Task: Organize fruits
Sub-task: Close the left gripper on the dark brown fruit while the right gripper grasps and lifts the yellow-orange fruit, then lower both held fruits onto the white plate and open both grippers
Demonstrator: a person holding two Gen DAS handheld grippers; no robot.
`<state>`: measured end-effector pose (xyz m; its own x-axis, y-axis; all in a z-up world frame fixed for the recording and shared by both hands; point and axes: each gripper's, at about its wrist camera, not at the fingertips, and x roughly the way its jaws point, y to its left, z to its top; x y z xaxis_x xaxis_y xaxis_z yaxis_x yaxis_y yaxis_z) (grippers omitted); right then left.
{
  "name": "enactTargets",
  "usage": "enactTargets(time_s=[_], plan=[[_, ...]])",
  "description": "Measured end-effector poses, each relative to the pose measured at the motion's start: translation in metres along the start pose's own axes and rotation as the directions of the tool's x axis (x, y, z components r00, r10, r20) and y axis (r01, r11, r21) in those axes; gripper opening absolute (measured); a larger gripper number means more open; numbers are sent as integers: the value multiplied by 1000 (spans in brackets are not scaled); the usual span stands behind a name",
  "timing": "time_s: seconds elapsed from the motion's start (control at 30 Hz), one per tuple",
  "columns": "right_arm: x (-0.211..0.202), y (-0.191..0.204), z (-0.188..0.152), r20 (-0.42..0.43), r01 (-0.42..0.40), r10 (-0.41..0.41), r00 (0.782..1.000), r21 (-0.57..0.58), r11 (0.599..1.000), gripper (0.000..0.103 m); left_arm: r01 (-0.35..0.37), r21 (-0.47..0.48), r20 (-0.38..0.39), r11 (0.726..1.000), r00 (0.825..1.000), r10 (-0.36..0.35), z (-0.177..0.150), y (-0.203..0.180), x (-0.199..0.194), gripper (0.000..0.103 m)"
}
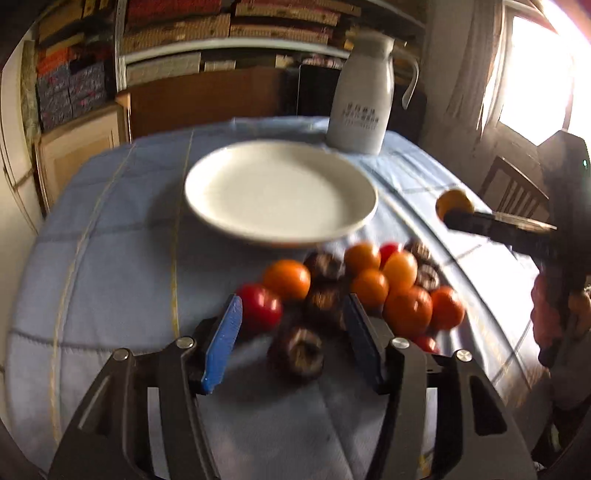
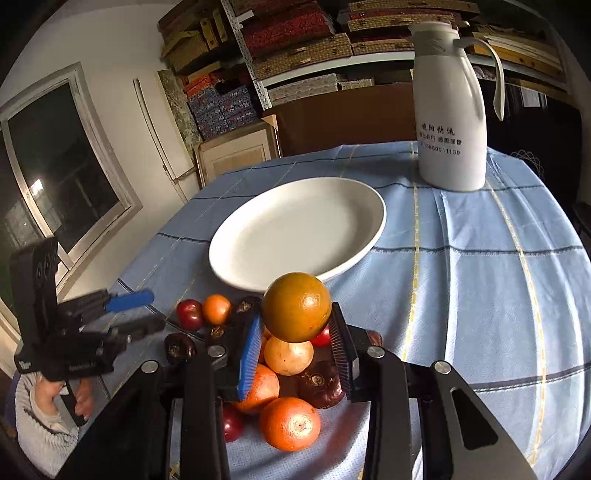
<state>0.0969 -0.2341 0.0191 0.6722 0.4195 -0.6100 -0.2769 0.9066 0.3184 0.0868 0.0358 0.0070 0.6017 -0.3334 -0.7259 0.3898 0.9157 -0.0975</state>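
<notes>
A pile of fruit lies on the blue checked tablecloth in front of an empty white plate [image 1: 280, 192]: oranges [image 1: 287, 278], red fruits [image 1: 260, 306] and dark brown round fruits [image 1: 297, 352]. My left gripper [image 1: 293, 314] is open just above the near side of the pile, with dark fruits between its blue pads. My right gripper [image 2: 297, 326] is shut on an orange [image 2: 296, 307] and holds it above the pile, short of the plate [image 2: 295, 230]. The right gripper with its orange [image 1: 453, 201] shows at the right of the left wrist view.
A tall white thermos jug [image 2: 450, 107] stands behind the plate at the table's far side. Shelves with stacked boxes [image 2: 295, 33] fill the back wall. A wooden chair [image 1: 513, 188] stands by the table's right side. The person's hand [image 2: 79, 400] holds the left gripper.
</notes>
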Motion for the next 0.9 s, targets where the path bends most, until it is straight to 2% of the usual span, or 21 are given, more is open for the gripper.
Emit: enactTargets(time_s=[0.17, 0.3, 0.37, 0.47, 0.63, 0.77, 0.9], plan=[[12, -7, -12, -24, -6, 7, 1000, 36, 999, 36, 52, -18, -50, 998, 997, -53, -20, 0, 21, 56], [16, -12, -17, -34, -13, 15, 999, 59, 998, 36, 22, 32, -111, 999, 994, -18, -26, -9, 46, 55], [16, -14, -20, -29, -12, 14, 999, 63, 998, 36, 8, 57, -108, 998, 994, -1, -26, -13, 46, 54], [15, -18, -22, -24, -15, 17, 1000, 74, 997, 36, 1, 66, -95, 998, 995, 5, -27, -15, 44, 38], [11, -16, -23, -4, 3, -3, 1000, 61, 998, 36, -4, 52, -33, 999, 999, 6, -21, -18, 29, 37], [8, -14, -14, 12, -3, 3, 1000, 59, 998, 36, -5, 45, 19, 999, 1000, 4, 4, -17, 15, 37], [18, -3, 17, -8, -3, 3, 1000, 29, 1000, 36, -9, 45, 77, 999, 997, 5, 55, -15, 12, 37]])
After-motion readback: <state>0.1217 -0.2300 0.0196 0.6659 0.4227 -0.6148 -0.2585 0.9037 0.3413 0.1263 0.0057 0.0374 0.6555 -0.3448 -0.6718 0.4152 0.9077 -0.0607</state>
